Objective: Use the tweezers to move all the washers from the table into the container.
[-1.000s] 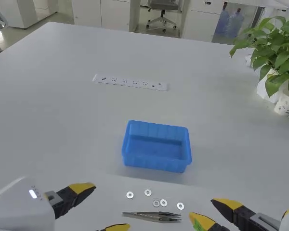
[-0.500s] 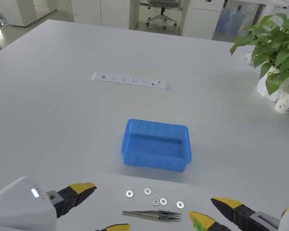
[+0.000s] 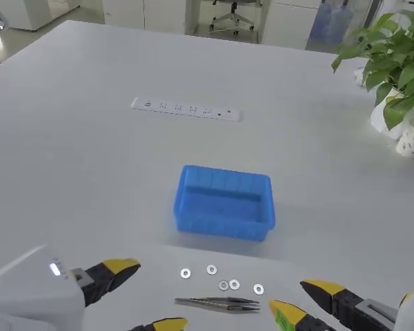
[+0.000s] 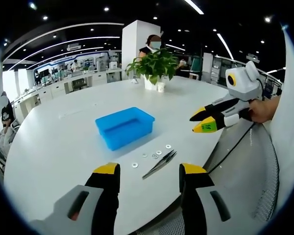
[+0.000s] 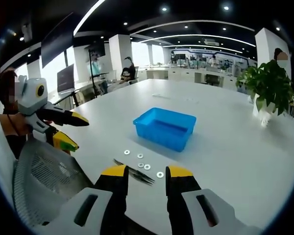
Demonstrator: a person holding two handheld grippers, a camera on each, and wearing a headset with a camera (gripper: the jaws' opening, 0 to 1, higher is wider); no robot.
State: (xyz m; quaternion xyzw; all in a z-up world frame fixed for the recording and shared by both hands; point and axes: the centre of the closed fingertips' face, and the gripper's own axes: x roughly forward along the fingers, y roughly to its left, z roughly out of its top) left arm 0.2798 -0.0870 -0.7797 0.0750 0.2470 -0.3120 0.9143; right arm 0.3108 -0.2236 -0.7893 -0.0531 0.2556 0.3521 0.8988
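Note:
Several small metal washers (image 3: 223, 285) lie loose on the white table, just in front of a blue container (image 3: 224, 203). Silver tweezers (image 3: 217, 302) rest flat on the table right behind the washers, nearer to me. My left gripper (image 3: 152, 293) hovers open at the lower left, with nothing in it. At the lower right, my right gripper (image 3: 292, 295) is also open and holds nothing. The left gripper view shows its own gripper (image 4: 150, 169) just short of the tweezers (image 4: 159, 164) and washers (image 4: 154, 156). In the right gripper view the tweezers (image 5: 133, 172) lie just ahead of the gripper (image 5: 147, 171).
A white power strip (image 3: 186, 110) lies beyond the container. A potted plant (image 3: 393, 62) and a white cup (image 3: 410, 143) stand at the far right edge. The near table edge runs just under the grippers.
The head camera tilted slightly, so the table's things sit a little higher in the picture. Washers, tweezers and container have not moved, and both grippers stay open in place.

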